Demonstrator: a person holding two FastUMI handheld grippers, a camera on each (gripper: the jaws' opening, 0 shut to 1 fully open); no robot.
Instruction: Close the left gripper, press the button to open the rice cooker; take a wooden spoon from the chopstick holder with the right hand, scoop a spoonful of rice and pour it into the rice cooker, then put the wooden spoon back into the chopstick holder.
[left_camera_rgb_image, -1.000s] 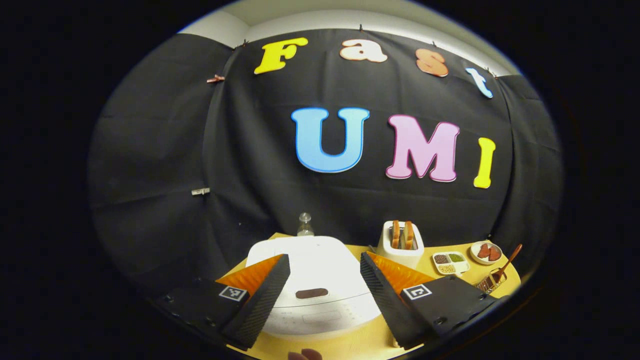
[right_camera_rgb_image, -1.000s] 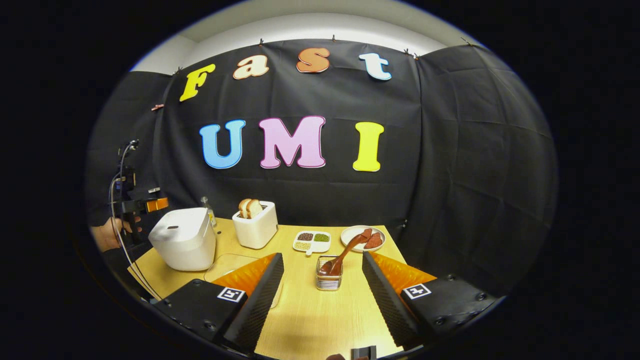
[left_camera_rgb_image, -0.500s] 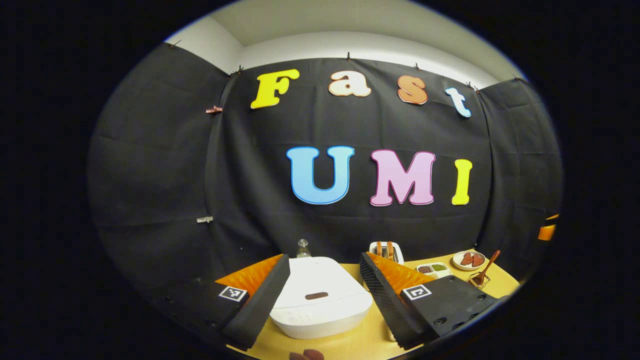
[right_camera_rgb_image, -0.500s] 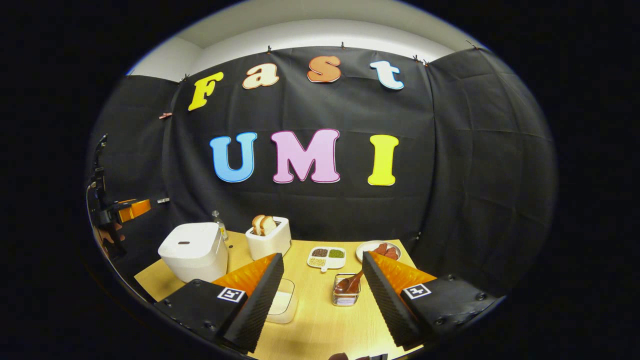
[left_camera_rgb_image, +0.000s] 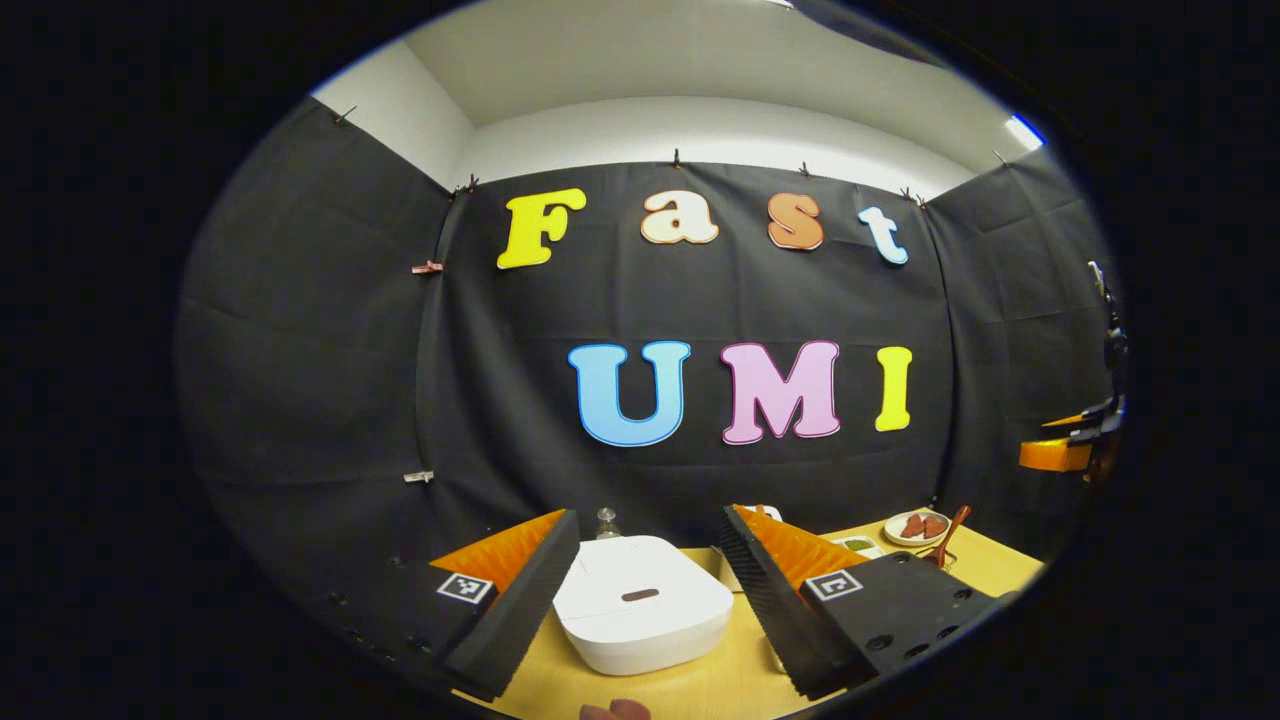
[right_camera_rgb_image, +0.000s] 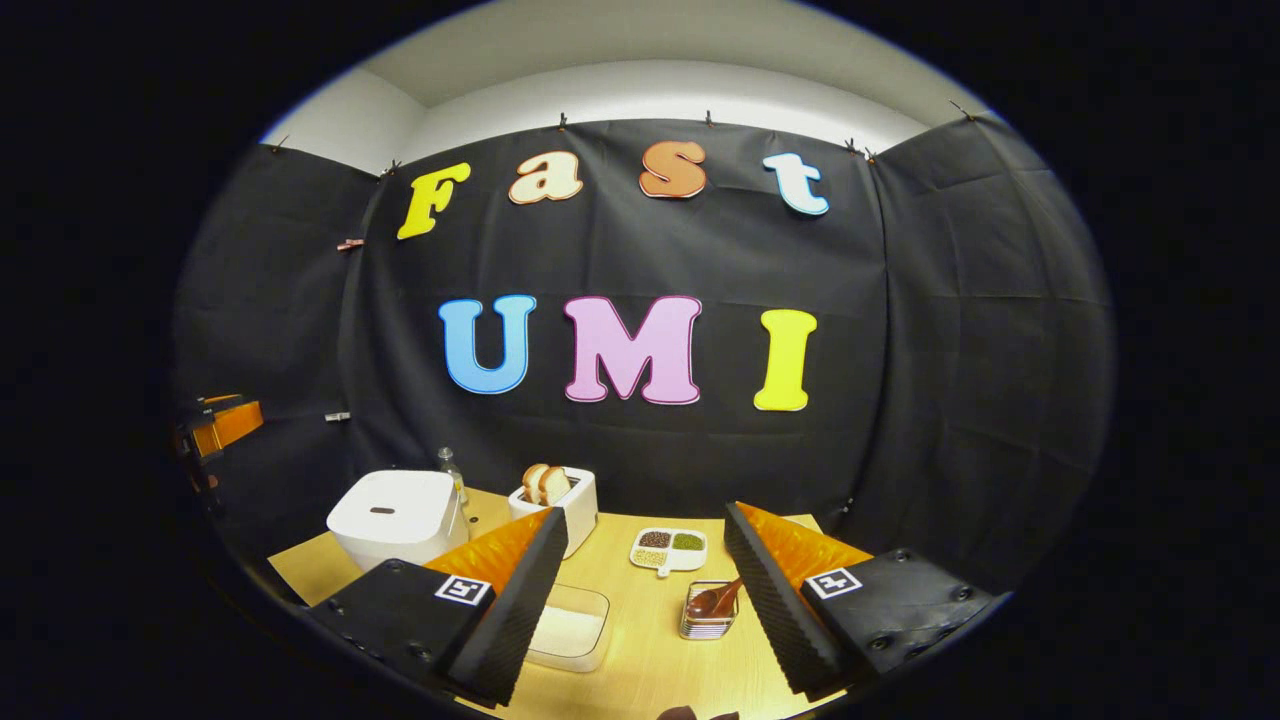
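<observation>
White rice cooker (left_camera_rgb_image: 640, 615) sits with its lid down on a yellowish wooden table (right_camera_rgb_image: 650, 660), its dark button (left_camera_rgb_image: 639, 595) facing up. In the left gripper view the left gripper (left_camera_rgb_image: 648, 590) hangs above it, jaws spread wide, holding nothing. In the right gripper view the right gripper (right_camera_rgb_image: 640, 590) is likewise wide open and empty; the wooden spoon (right_camera_rgb_image: 715, 598) leans in the wire chopstick holder (right_camera_rgb_image: 706, 620) at about 3 o'clock between its fingers, and a clear container of rice (right_camera_rgb_image: 568, 625) lies at 9 o'clock. A lidded cooker with the spoon in its holder fits either end of the job. Risks: open fingers would straddle the button rather than press it; a tilted spoon could tip the light holder when gripped.
</observation>
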